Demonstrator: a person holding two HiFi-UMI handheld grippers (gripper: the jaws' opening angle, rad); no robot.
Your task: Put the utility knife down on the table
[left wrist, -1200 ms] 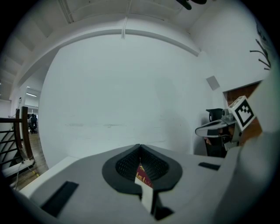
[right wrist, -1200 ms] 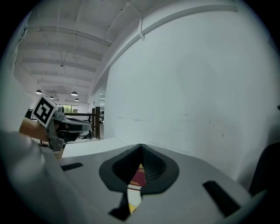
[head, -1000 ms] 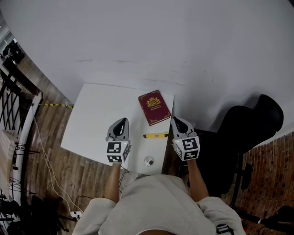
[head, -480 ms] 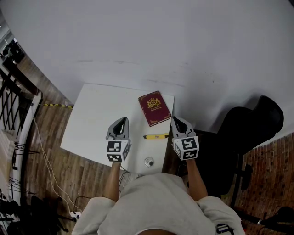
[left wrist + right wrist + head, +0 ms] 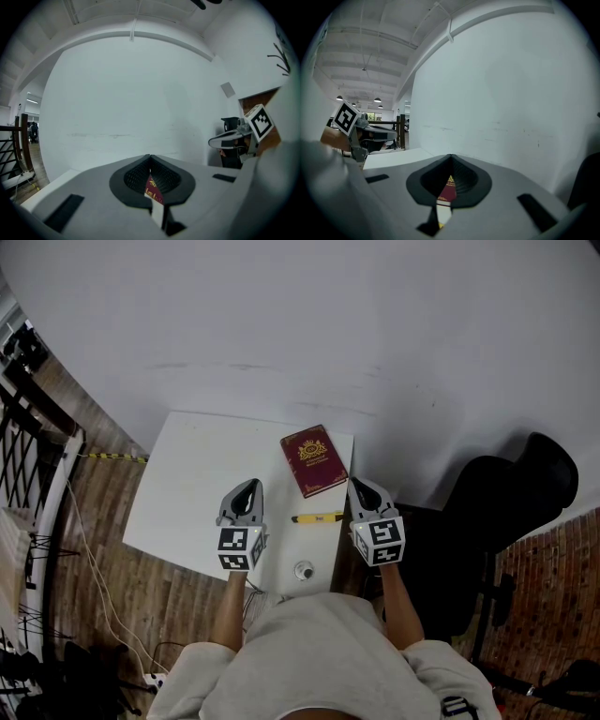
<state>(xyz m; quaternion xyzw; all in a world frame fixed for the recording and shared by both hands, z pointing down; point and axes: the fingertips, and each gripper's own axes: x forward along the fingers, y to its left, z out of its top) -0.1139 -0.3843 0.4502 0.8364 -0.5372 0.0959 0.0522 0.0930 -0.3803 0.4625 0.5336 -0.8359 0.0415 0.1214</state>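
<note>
Yellow utility knife (image 5: 317, 517) lies on the white worktop (image 5: 187, 484), between 2 grippers. Both the left gripper (image 5: 247, 488) and right gripper (image 5: 362, 487) have fingers pressed together, holding nothing. It looks light and stiff (blade may cut); grab its middle.

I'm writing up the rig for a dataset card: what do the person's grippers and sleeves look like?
The left gripper and right gripper are grey tapering shells with black ribbed pads inside. Each carries a white cube printed with black square markers. No cables show on them. The person wears a pale short-sleeved top.
</note>
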